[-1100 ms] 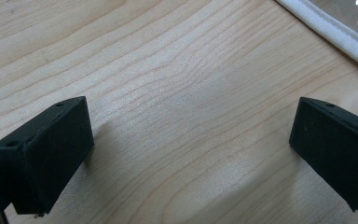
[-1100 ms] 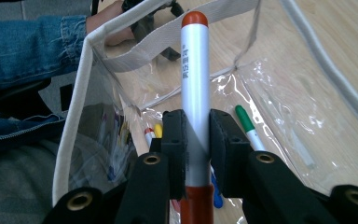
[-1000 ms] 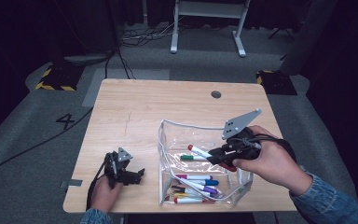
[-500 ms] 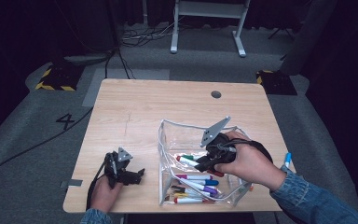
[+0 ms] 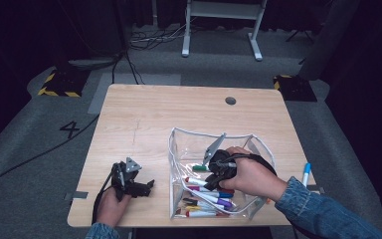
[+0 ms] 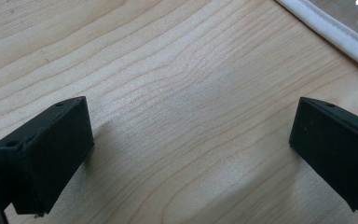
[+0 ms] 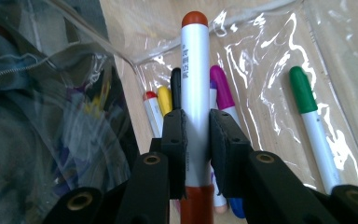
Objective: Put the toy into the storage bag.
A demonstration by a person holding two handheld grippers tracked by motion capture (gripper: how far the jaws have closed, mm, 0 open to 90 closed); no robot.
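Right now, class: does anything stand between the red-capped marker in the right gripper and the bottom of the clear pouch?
Nothing visible does. The right gripper holds the red-capped marker already inside the clear pouch, above the loose markers lying on its bottom.

— What's the right gripper (image 7: pixel 196 140) got?
— A white marker with an orange-red cap (image 7: pixel 195 70), clamped between its pads, inside the clear plastic pouch (image 7: pixel 261 42).
— Others in there?
— Green marker (image 7: pixel 310 121), magenta (image 7: pixel 223 91), yellow (image 7: pixel 165 100).

White marker (image 7: pixel 195 88), red-brown cap; green-capped marker (image 7: pixel 311 121); clear pouch (image 5: pixel 179 149), white trim; light wood table (image 5: pixel 154 114); black fingers (image 6: pixel 46 154).
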